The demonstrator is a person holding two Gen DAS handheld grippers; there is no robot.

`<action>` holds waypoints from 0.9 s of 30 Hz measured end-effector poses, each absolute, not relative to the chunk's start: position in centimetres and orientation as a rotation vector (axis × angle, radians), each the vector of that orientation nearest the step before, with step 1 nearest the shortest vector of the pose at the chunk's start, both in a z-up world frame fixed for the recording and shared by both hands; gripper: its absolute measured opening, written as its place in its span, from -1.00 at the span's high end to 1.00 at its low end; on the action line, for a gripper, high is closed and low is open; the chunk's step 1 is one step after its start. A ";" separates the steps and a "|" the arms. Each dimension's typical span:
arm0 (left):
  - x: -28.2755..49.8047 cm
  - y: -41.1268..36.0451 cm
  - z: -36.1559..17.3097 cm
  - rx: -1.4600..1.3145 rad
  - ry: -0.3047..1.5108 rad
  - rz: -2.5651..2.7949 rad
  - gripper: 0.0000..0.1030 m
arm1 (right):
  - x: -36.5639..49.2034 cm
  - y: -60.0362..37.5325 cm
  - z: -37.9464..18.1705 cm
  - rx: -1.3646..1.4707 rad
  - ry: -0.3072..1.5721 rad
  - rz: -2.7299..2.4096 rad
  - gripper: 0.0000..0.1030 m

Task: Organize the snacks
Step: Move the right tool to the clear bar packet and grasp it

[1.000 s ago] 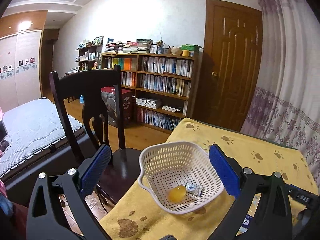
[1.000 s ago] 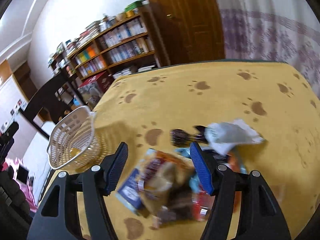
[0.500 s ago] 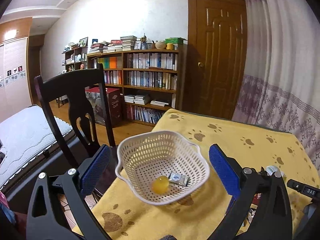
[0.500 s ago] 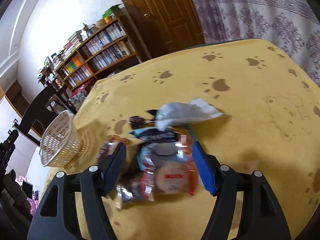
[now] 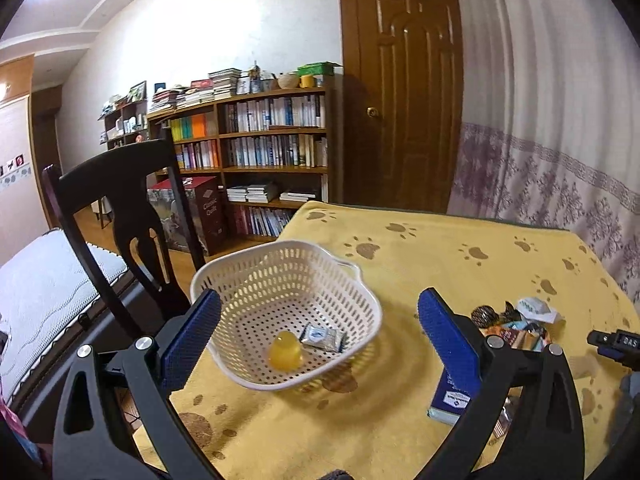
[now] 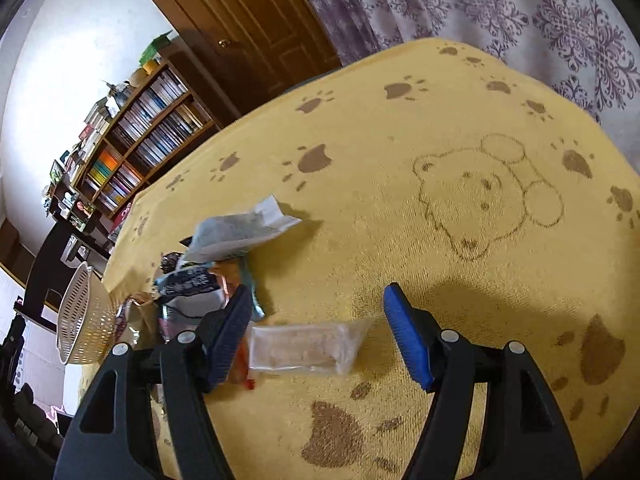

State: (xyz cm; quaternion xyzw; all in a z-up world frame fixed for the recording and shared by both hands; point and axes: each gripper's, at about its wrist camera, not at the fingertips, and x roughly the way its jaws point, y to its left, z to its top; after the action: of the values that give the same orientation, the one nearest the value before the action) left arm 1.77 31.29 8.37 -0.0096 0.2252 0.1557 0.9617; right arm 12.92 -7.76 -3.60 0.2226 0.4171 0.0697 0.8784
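We hold our left gripper (image 5: 320, 332) with its blue pads spread wide over the white perforated basket (image 5: 240, 276), which sits near the table's corner on the yellow paw-print cloth (image 5: 440, 256) and contains a yellow jelly cup (image 5: 285, 355) touching a small silver-blue packet (image 5: 322, 337). Our right gripper (image 6: 318, 334) also has its fingers spread apart, low over a clear-wrapped snack (image 6: 304, 346) lying flat between them. The rest of the snack pile (image 6: 208, 276), topped by a white packet (image 6: 240, 232), lies just beyond our left pad, between the gripper and the basket.
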 end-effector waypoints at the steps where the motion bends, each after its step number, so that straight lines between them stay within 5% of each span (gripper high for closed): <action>1: 1.8 31.1 8.3 -0.014 0.458 0.311 -0.94 | 13.0 -7.8 -3.8 0.466 0.876 0.141 -0.32; 5: 1.8 30.7 7.9 -0.004 0.464 0.299 -0.94 | 12.9 -7.3 -4.7 0.460 0.897 0.134 -0.34; 11: 1.8 30.4 7.7 -0.004 0.471 0.287 -0.94 | 12.7 -5.4 -4.7 0.399 0.900 0.137 -0.72; 16: 1.9 30.3 7.5 -0.001 0.481 0.279 -0.94 | 12.5 -3.4 -4.9 0.279 0.913 0.114 -0.81; 24: 2.5 29.5 6.7 0.021 0.502 0.270 -0.94 | 12.2 -1.5 -5.2 0.089 0.925 0.067 -0.81; 27: 2.8 29.2 6.1 0.029 0.518 0.269 -0.94 | 11.8 -1.7 -5.1 0.083 0.913 0.049 -0.59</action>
State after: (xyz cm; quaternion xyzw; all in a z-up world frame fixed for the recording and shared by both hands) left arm 2.81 29.20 6.11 0.0145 0.2553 0.1324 0.9577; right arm 11.80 -1.67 -5.09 0.0399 0.4405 0.0236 0.8966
